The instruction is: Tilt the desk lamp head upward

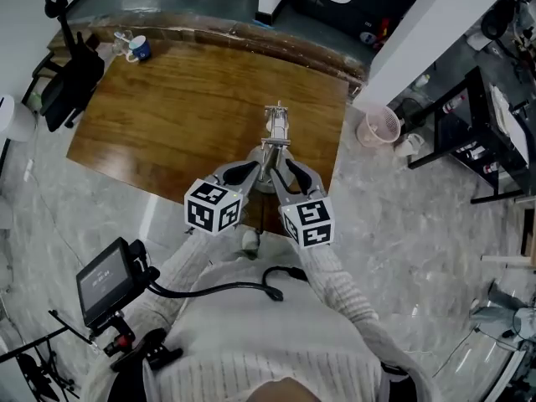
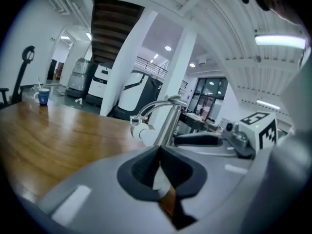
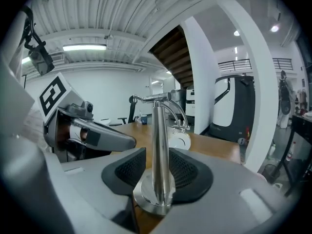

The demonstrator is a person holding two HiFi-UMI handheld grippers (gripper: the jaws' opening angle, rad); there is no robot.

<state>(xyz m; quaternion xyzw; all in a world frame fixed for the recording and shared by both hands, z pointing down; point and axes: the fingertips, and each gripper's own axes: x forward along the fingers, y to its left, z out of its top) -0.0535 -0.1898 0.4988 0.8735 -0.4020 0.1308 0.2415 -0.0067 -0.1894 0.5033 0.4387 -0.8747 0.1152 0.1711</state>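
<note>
A chrome desk lamp (image 1: 275,132) stands near the front right of the wooden table (image 1: 167,115). Its upright post (image 3: 160,145) rises from a round base (image 3: 152,201), and a curved arm carries the small white head (image 3: 179,141), which hangs low facing down. My right gripper (image 3: 156,172) is open, its pads on either side of the post just above the base. My left gripper (image 2: 159,152) is shut with nothing in it, close to the left of the post (image 2: 168,126). In the head view both grippers (image 1: 254,167) (image 1: 283,164) meet at the lamp's foot.
A blue-and-white mug (image 1: 138,48) sits at the table's far left corner. A black chair (image 1: 71,82) stands left of the table, a pink mesh basket (image 1: 381,126) on the floor to its right, with dark racks beyond. A small screen on a stand (image 1: 109,279) is near my left side.
</note>
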